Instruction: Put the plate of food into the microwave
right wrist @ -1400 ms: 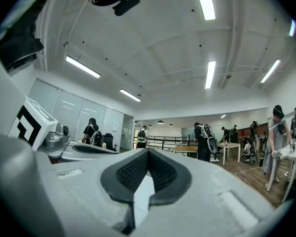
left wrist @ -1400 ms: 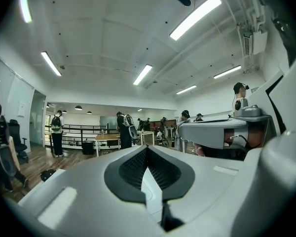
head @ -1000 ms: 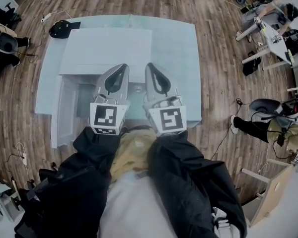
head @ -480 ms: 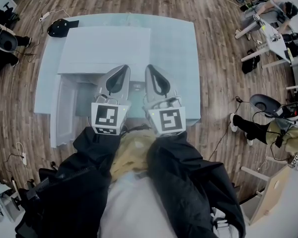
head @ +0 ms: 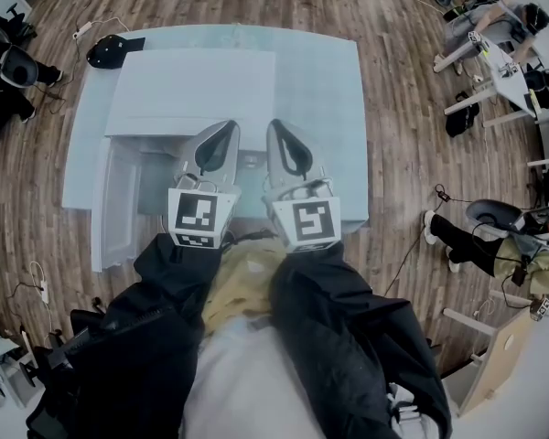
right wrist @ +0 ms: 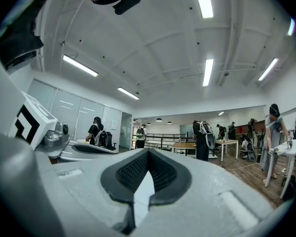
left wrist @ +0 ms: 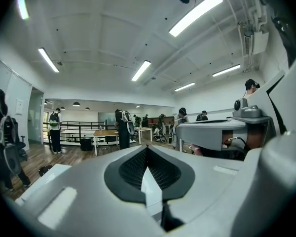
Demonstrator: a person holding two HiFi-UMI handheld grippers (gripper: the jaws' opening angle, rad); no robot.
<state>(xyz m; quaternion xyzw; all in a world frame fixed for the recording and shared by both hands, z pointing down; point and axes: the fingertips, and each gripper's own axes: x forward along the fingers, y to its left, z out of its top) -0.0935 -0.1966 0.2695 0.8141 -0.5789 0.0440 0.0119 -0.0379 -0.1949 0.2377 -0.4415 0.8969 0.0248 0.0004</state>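
- Here, the left gripper (head: 221,133) and right gripper (head: 282,135) are held level, side by side, at the microwave's (head: 194,90) front. Both pairs of jaws are pressed together and hold nothing.
- The microwave sits on a pale blue table (head: 320,80), and its door (head: 119,208) seems to be swung open at the left.
- No plate of food shows in any view.
- This fits either a plate yet to be fetched or 1 already inside.
- Bare table lies to the microwave's right; the door's edge crowds the left.

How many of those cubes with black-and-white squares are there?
2. One marker cube sits on the left gripper, at the head view's left. The other marker cube sits on the right gripper, just beside it. None seems hidden.
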